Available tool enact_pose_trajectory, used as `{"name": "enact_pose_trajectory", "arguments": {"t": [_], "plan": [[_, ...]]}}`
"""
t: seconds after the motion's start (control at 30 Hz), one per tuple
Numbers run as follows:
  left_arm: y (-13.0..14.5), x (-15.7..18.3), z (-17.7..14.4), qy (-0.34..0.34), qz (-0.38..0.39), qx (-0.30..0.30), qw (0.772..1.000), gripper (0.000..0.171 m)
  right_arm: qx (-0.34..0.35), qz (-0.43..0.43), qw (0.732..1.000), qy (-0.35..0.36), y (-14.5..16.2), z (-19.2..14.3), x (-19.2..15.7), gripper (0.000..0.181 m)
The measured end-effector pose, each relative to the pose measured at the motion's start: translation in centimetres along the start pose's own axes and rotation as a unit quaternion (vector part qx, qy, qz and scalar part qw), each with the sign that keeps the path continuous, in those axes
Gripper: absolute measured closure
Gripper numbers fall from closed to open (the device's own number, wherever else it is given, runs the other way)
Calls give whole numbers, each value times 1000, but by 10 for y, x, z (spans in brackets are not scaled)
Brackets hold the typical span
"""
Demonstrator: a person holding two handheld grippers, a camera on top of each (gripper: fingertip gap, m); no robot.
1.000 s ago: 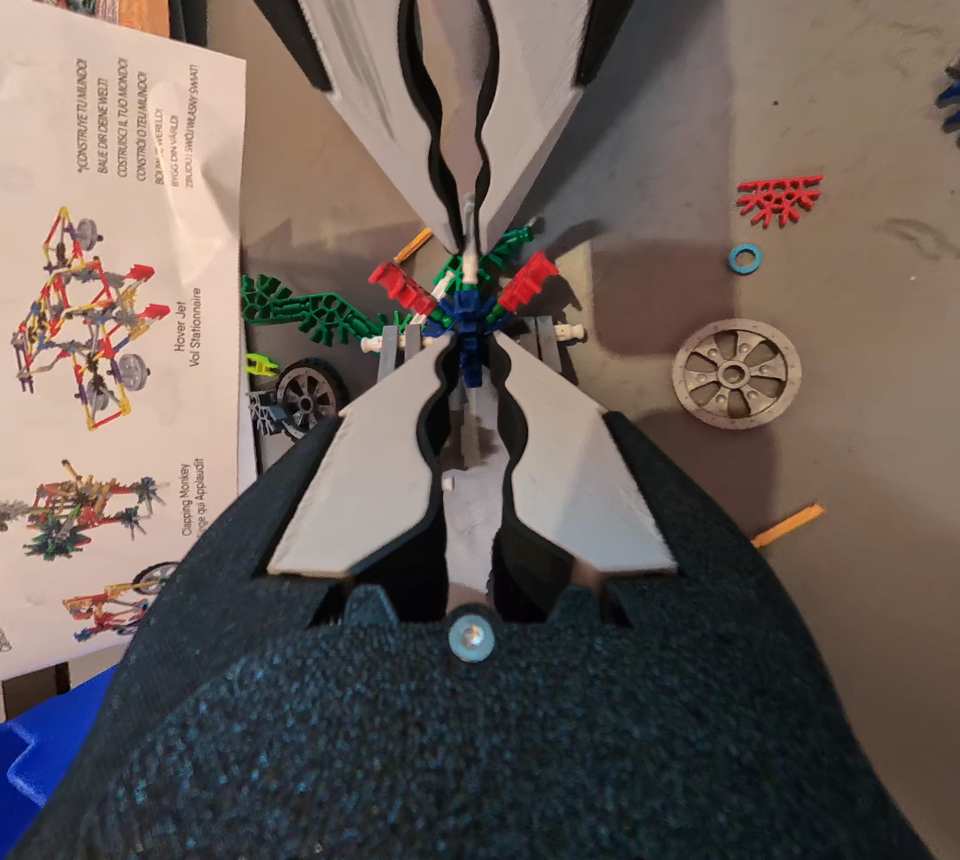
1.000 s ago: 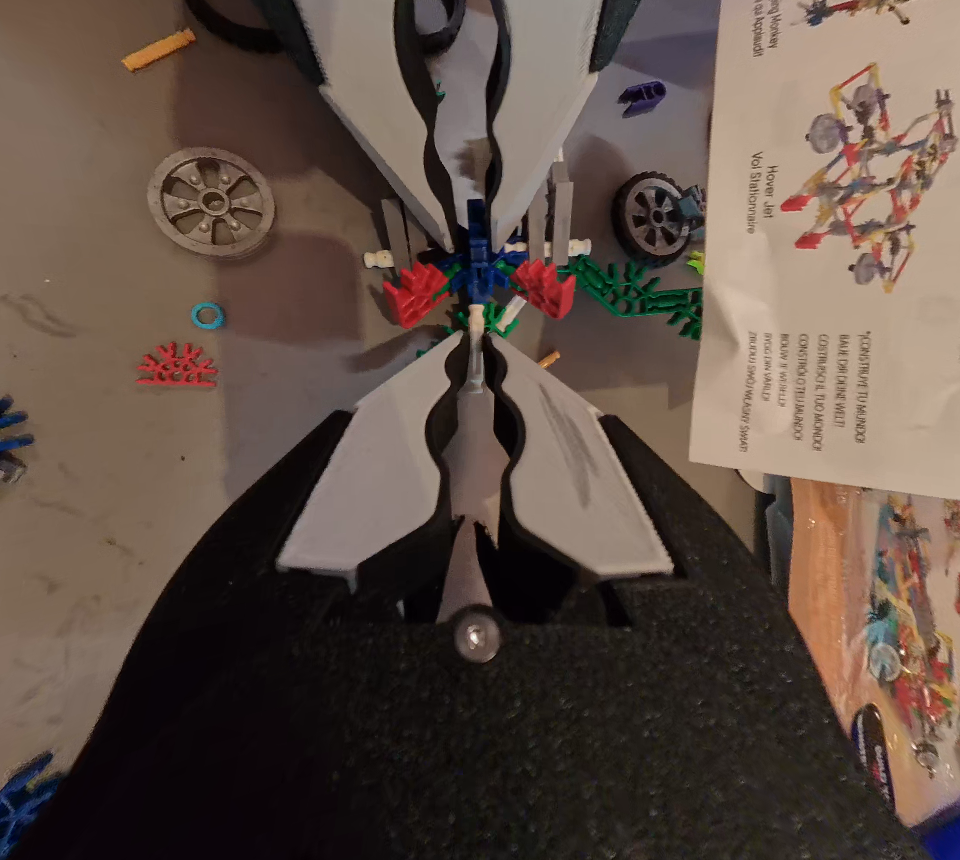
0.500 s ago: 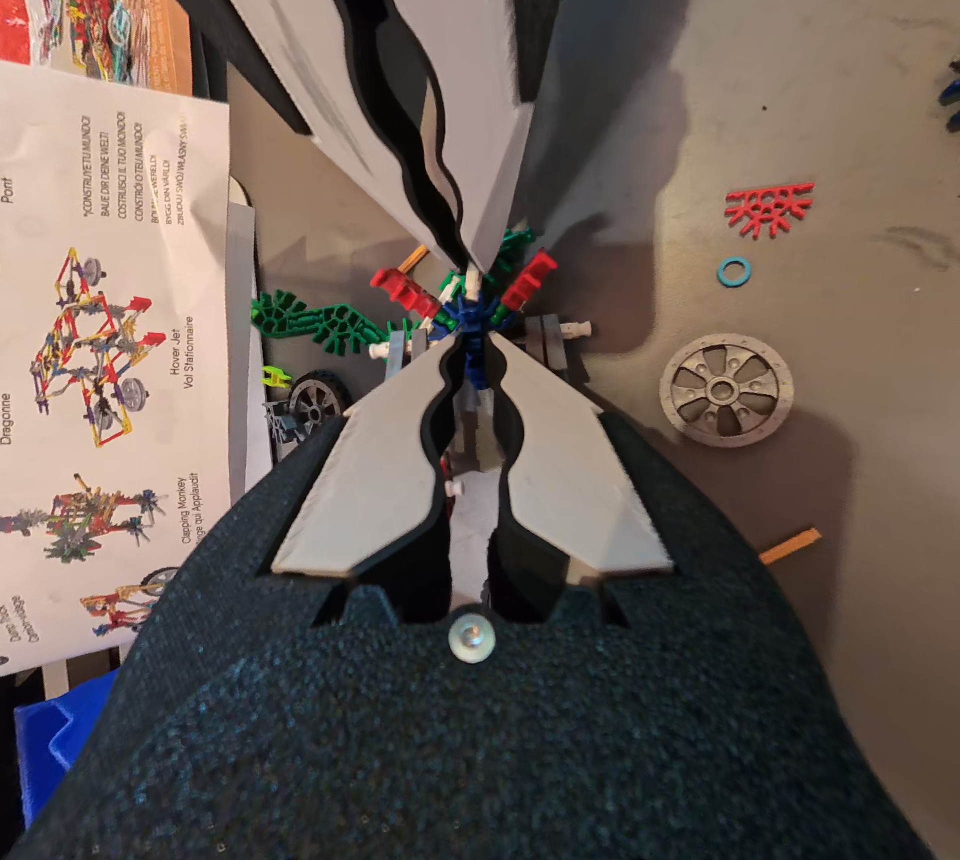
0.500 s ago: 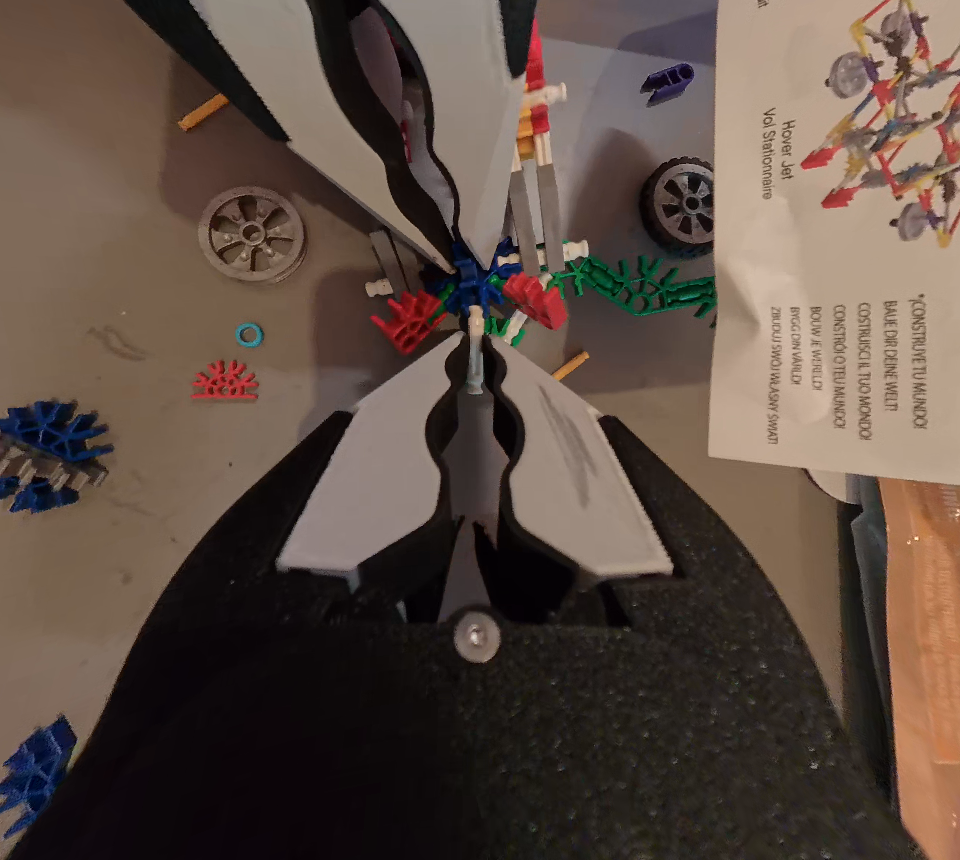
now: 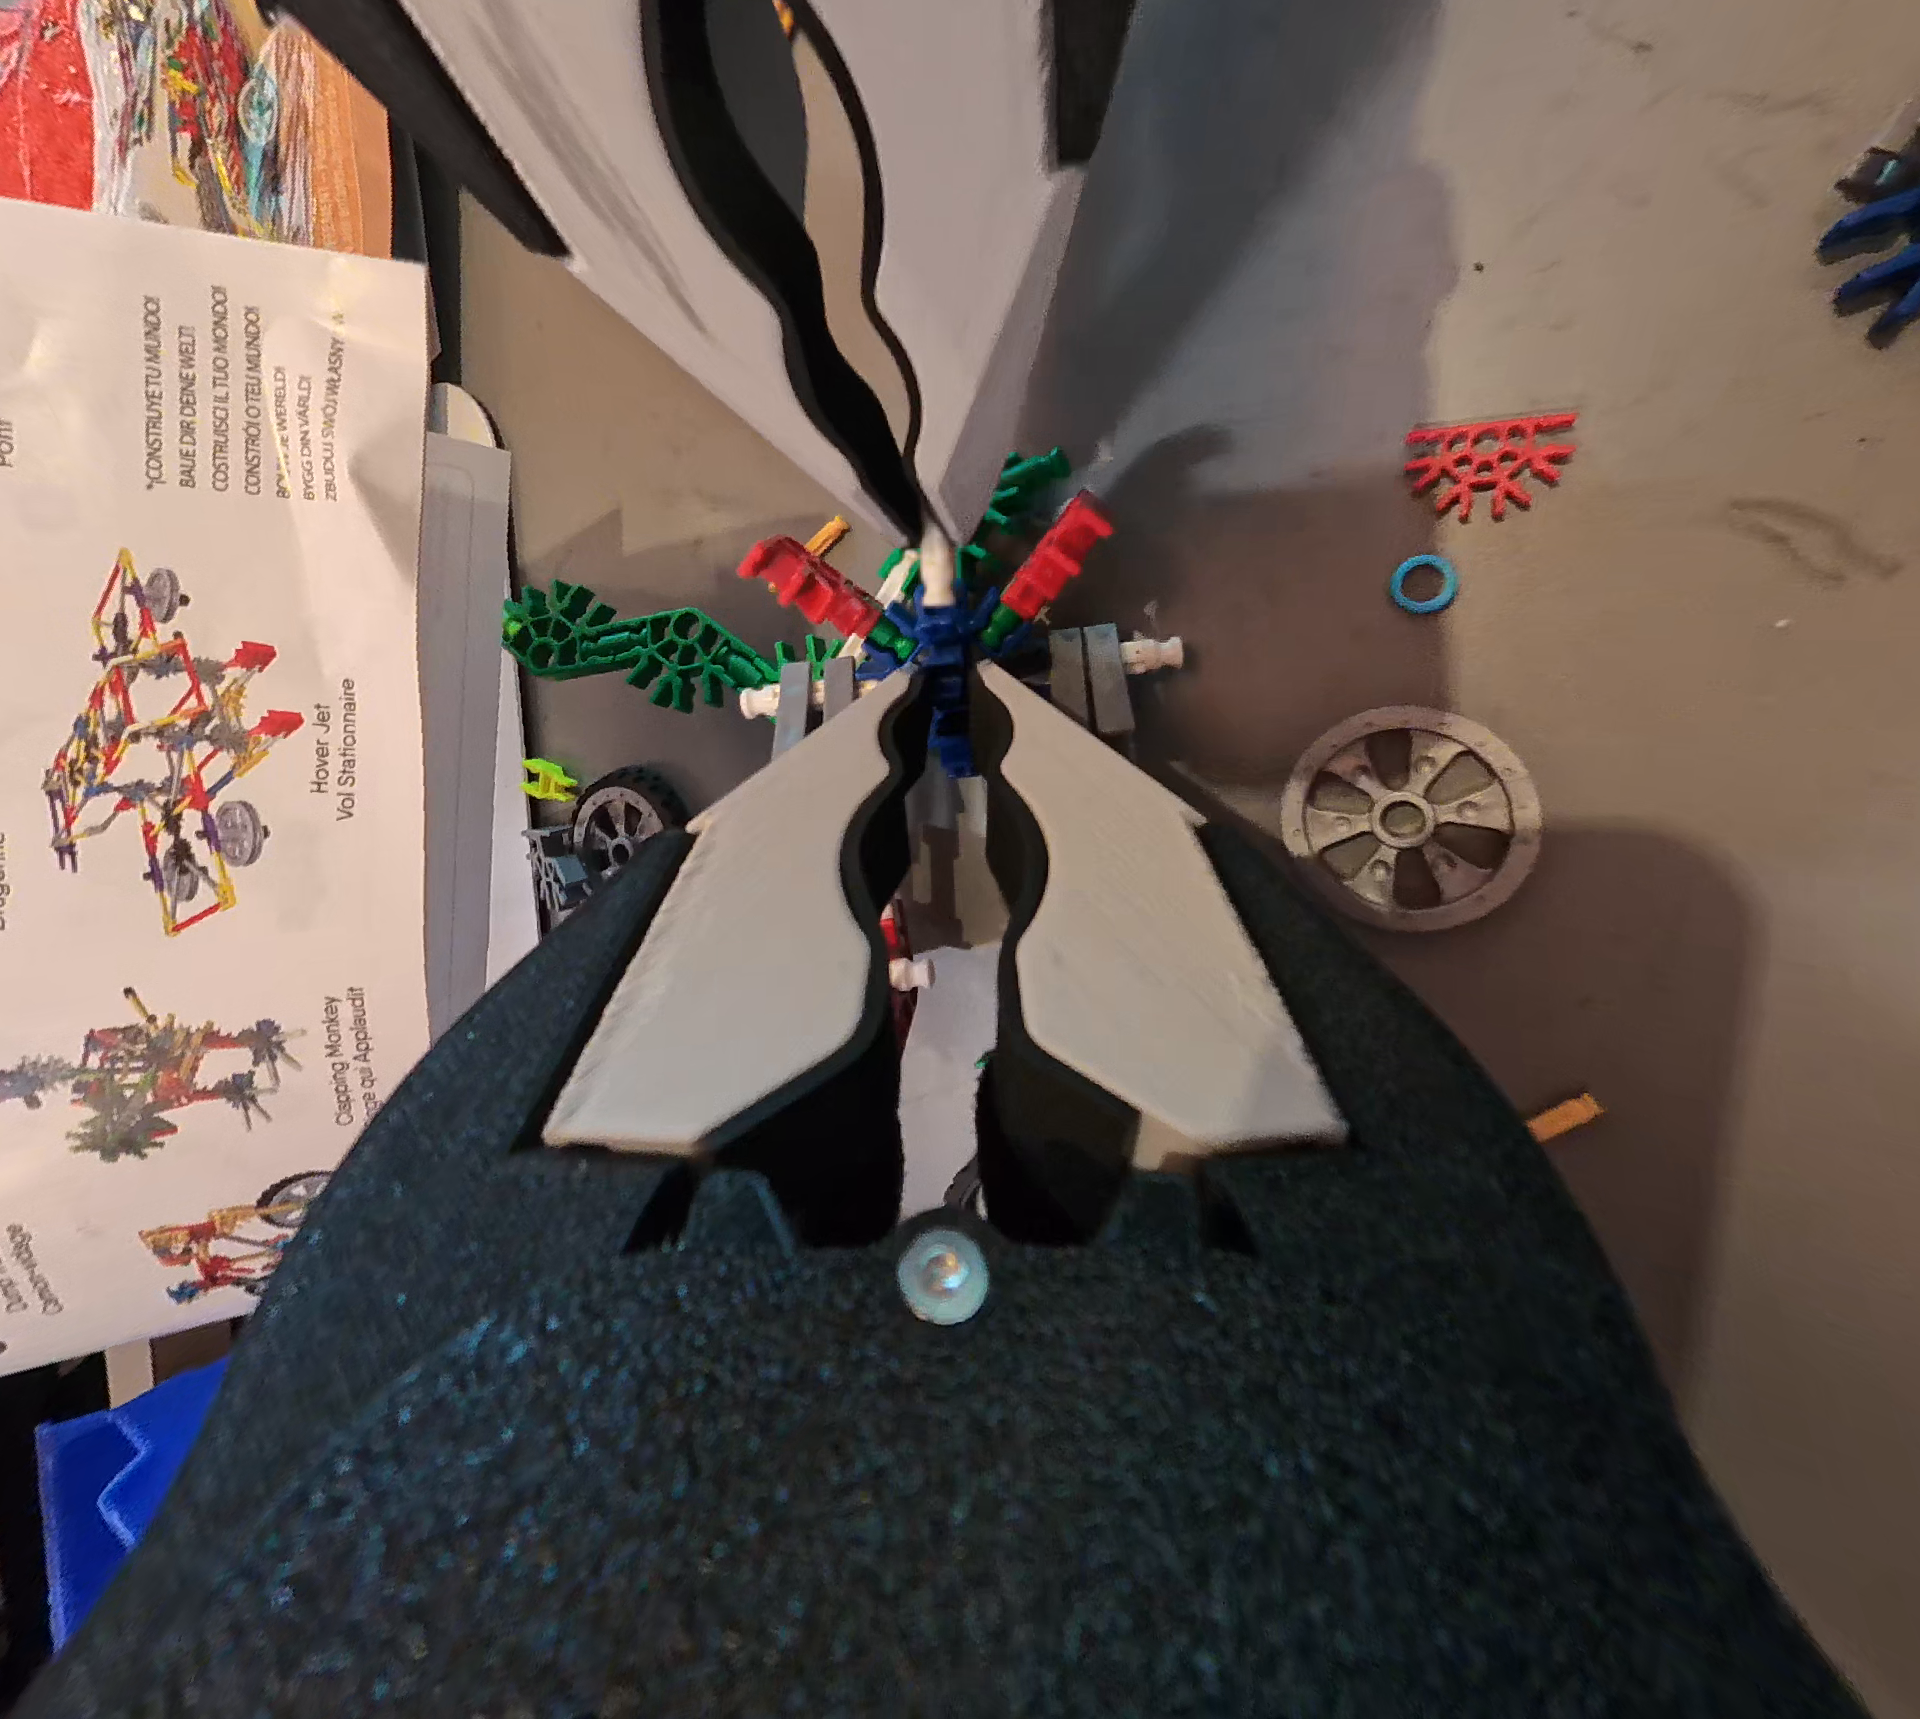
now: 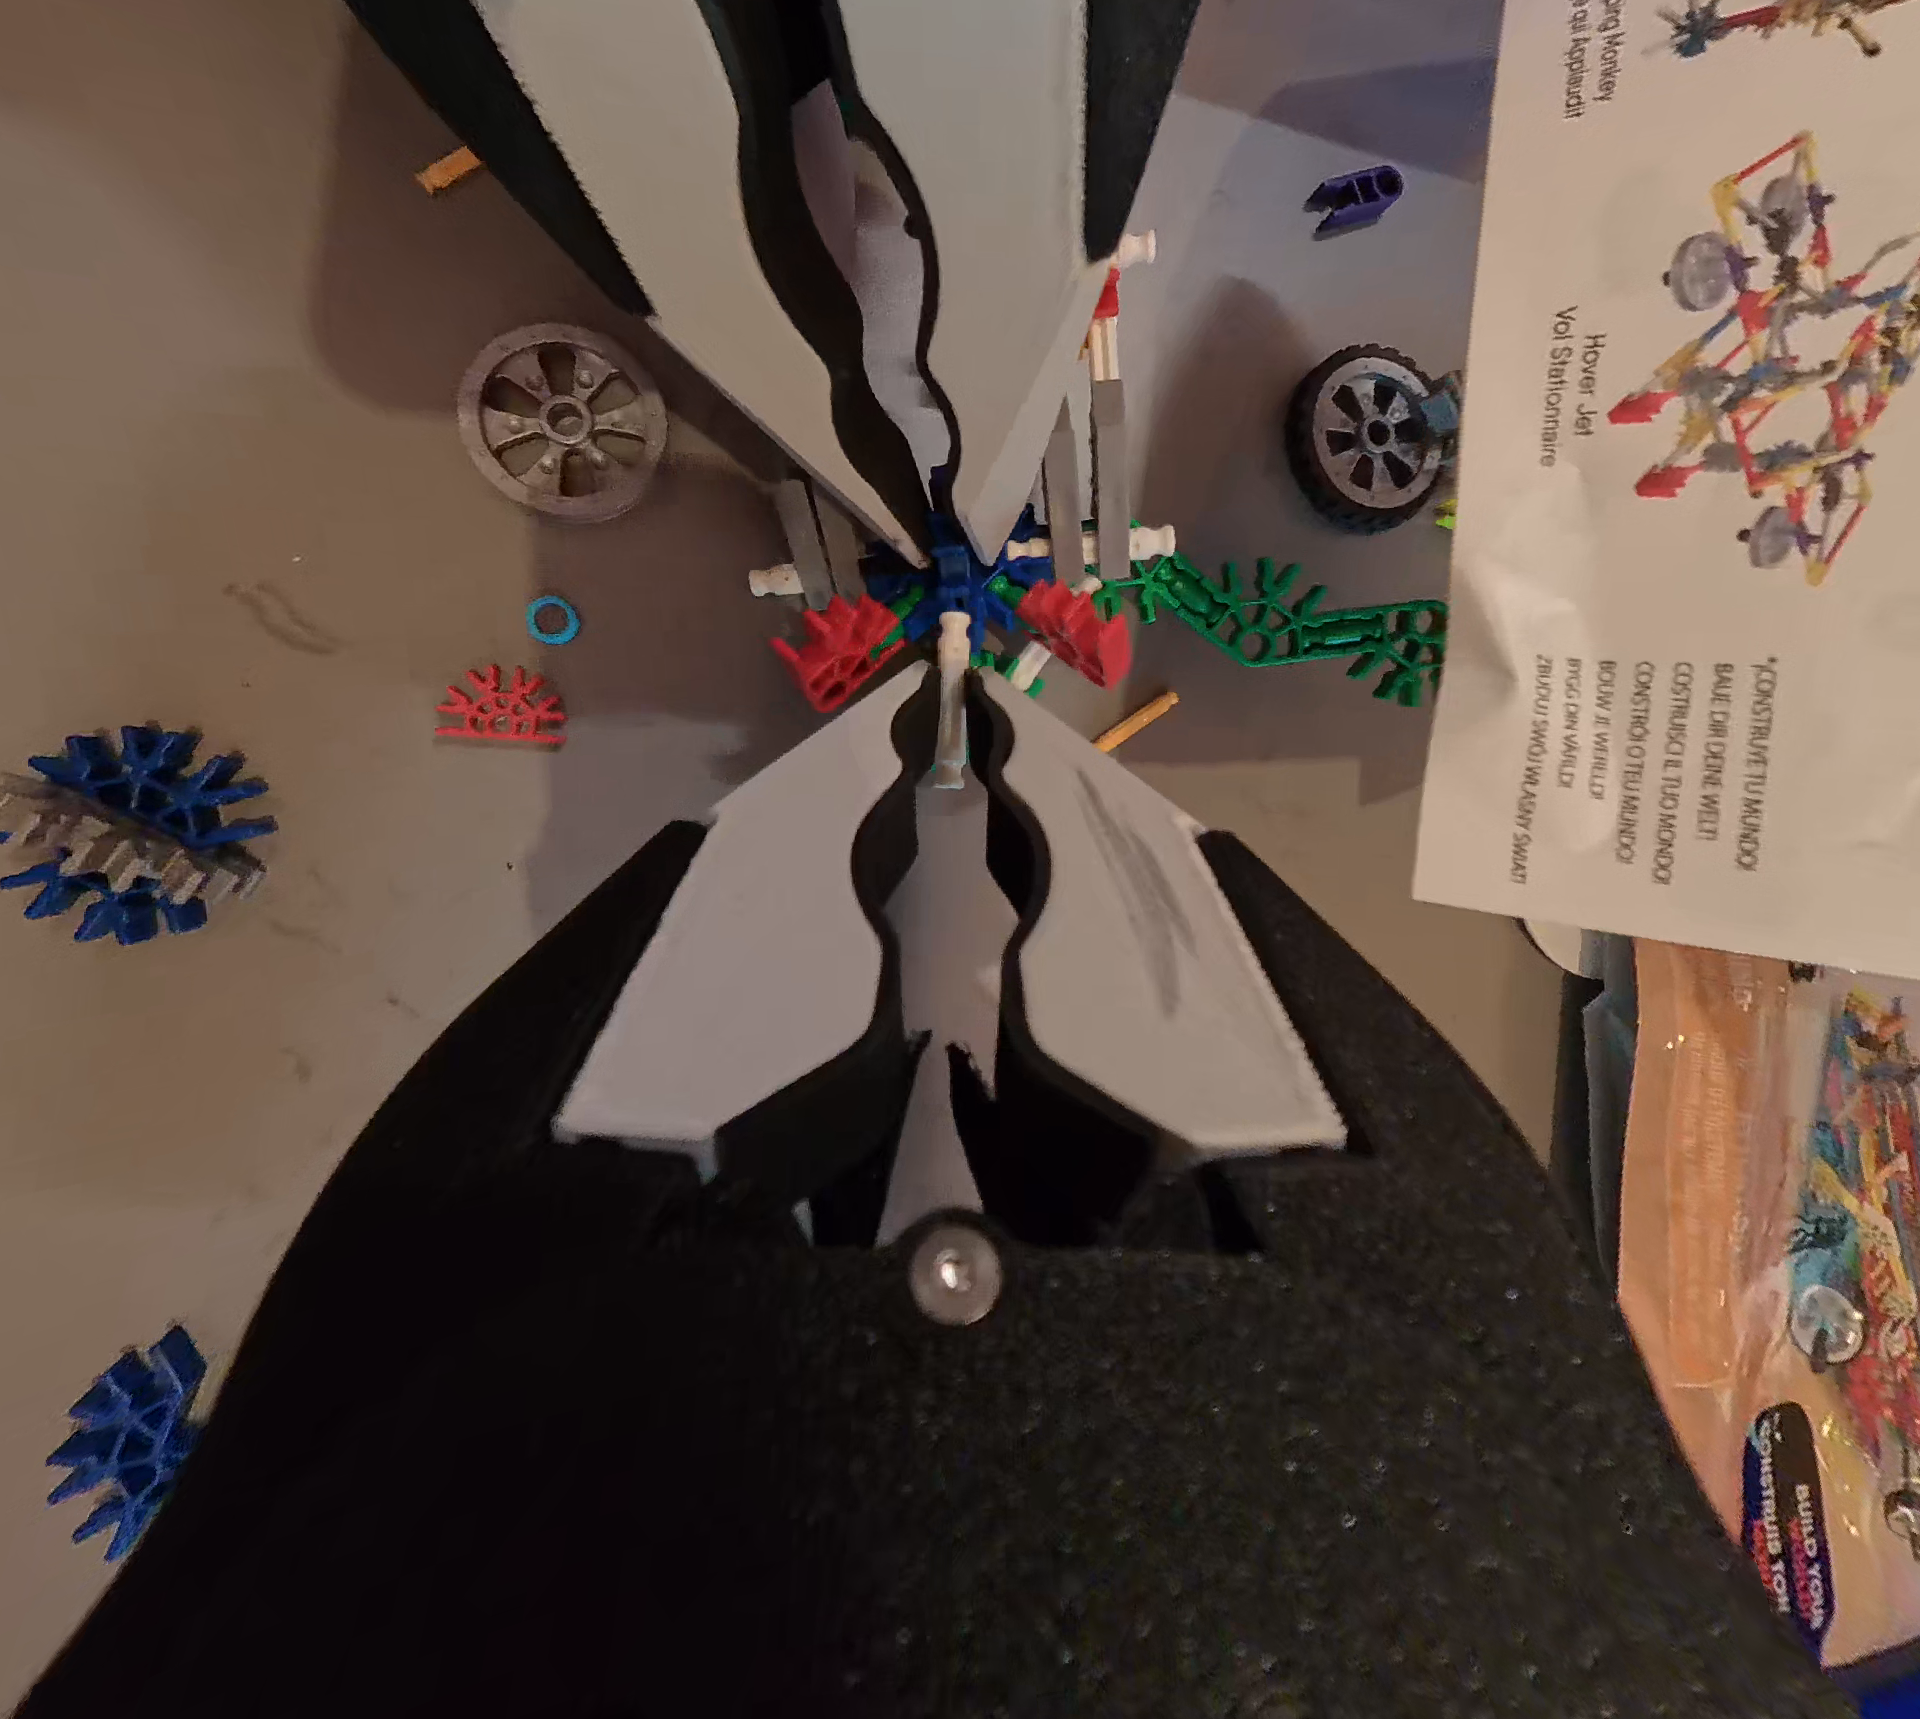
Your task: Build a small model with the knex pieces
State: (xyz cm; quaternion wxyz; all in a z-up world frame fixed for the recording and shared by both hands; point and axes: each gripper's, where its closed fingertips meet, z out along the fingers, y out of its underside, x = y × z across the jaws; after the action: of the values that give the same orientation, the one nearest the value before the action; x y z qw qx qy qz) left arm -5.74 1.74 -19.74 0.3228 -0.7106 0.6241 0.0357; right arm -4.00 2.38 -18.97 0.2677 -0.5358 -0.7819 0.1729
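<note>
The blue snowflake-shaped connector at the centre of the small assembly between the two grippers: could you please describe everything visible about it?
The blue connector is a glossy plastic hub with radiating slotted spokes. Short green rods run out to two red connectors, and a white rod plugs in toward the right gripper, whose fingers pinch that rod. The left gripper is closed on the hub's opposite edge. It seems lifted above the grey table, though the height is unclear.

Hobby or toy-building workspace: a scuffed grey counter strewn with plastic construction-toy pieces around a half-built model. Beside the model lie a spoked wheel, an illustrated instruction sheet and the bagged kit.
</note>
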Motion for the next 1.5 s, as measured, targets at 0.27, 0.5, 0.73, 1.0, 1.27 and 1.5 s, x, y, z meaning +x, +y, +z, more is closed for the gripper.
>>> {"name": "enact_pose_trajectory", "arguments": {"t": [0.27, 0.5, 0.73, 1.0, 1.27, 1.5], "plan": [[-3, 1, 1, -4, -5, 0, 1000, 165, -9, -19, 1000, 18, 0, 1, 1, 177], [-4, 1, 1, -14, -8, -4, 1000, 165, -9, -15, 1000, 16, 3, 5, 2, 177], [-5, 1, 1, -17, -15, -1, 1000, 165, 13, 7, 1000, -13, 5, 5, 0, 176], [-5, 1, 0, -17, -15, 0, 1000, 165, 22, 11, 999, -23, 3, 2, -2, 171], [-3, -2, -2, -26, -24, 6, 999, 161, 43, 33, 998, -17, 8, -15, 15, 172], [-3, -2, -1, -26, -33, 7, 999, 164, 56, 59, 996, -36, 0, 1, 5, 168]]}}
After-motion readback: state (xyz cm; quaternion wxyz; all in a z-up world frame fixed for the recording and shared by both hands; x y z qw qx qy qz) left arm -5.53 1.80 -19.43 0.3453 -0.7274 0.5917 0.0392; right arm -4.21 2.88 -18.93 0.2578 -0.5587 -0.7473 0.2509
